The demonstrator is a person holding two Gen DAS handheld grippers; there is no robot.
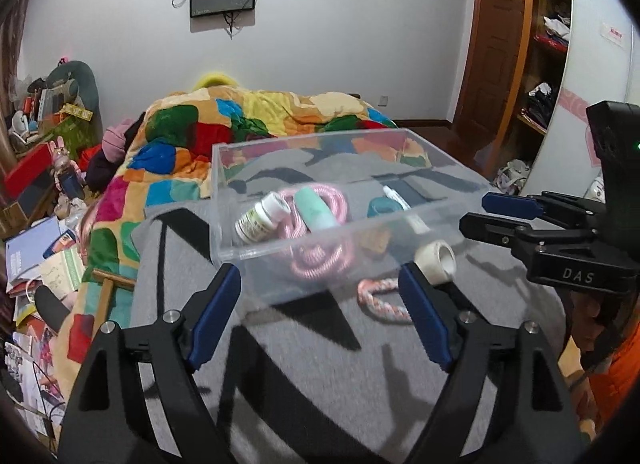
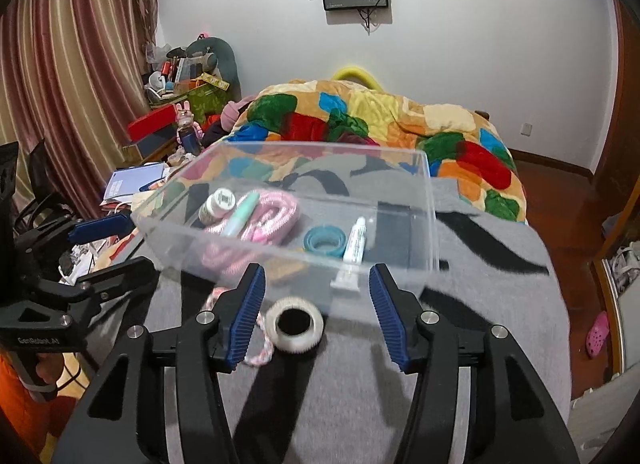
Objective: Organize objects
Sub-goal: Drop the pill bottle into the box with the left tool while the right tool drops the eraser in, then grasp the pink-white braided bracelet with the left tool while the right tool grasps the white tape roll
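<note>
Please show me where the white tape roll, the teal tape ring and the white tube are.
white tape roll [image 2: 295,324]: right wrist view, front rim.
teal tape ring [image 2: 325,240]: right wrist view, its band.
white tube [image 2: 355,244]: right wrist view, its body.

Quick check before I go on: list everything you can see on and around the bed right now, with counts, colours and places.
clear bin: 1, transparent, on the grey blanket
pill bottle: 1, white, lying in the bin's left part
tube-shaped item: 1, mint green, on the coil in the bin
rope coil: 1, pink, in the bin
tape ring: 1, teal, in the bin
ointment tube: 1, white, in the bin, beside the teal ring
tape roll: 1, white, on the blanket outside the bin
loose cord: 1, pink-white, outside the bin
quilt: 1, multicoloured, behind the bin
grey blanket: 1, grey with black
left gripper: open, empty
right gripper: open, flanking the white roll
</note>
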